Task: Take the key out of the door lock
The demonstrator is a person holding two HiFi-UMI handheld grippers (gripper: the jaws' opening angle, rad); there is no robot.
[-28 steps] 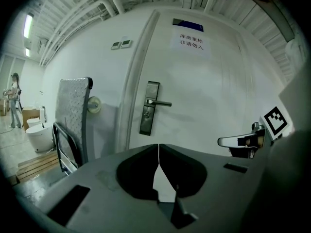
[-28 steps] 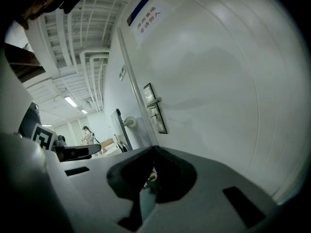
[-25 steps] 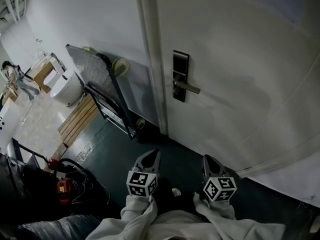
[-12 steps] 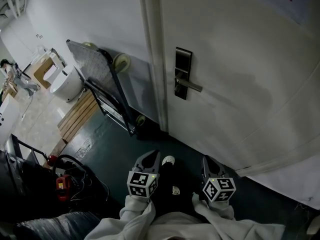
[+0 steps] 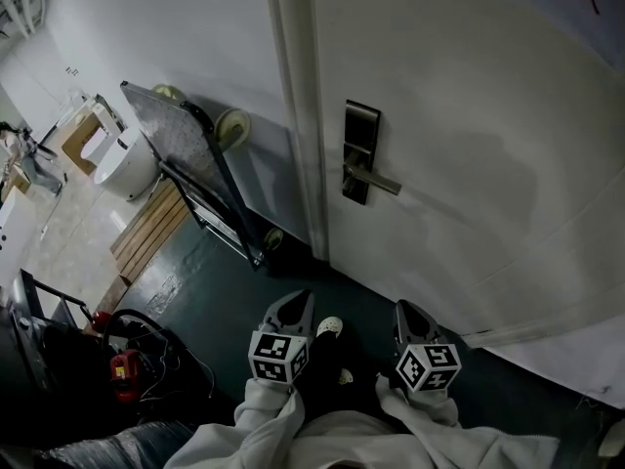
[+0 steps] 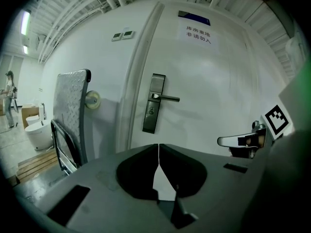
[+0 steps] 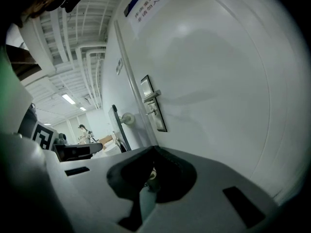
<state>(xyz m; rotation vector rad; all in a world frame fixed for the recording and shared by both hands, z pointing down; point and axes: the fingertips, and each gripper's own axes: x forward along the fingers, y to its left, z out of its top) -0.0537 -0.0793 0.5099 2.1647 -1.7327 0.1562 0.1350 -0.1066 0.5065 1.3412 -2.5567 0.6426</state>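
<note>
The white door (image 5: 459, 164) carries a dark lock plate (image 5: 359, 152) with a silver lever handle (image 5: 379, 179). In the left gripper view the plate (image 6: 154, 103) shows a small keyhole spot (image 6: 152, 111); I cannot make out a key there. My left gripper (image 5: 291, 309) is low in front of the door, well short of the lock, its jaws shut with nothing between them. Beside it, my right gripper (image 5: 410, 313) is equally far back, jaws meeting at the tips and empty. The right gripper view has the lock plate (image 7: 154, 104) ahead to the left.
A metal hand truck (image 5: 181, 159) leans on the wall left of the door frame. Further left are a white toilet (image 5: 127, 169) and wooden slats (image 5: 151, 228). A red tool with cables (image 5: 122, 369) lies on the dark floor. A shoe (image 5: 330, 326) shows between the grippers.
A shoe has come into view between the grippers as the person steps toward the door. The lock plate has shifted slightly right and down in the head view. Both grippers stay shut.
</note>
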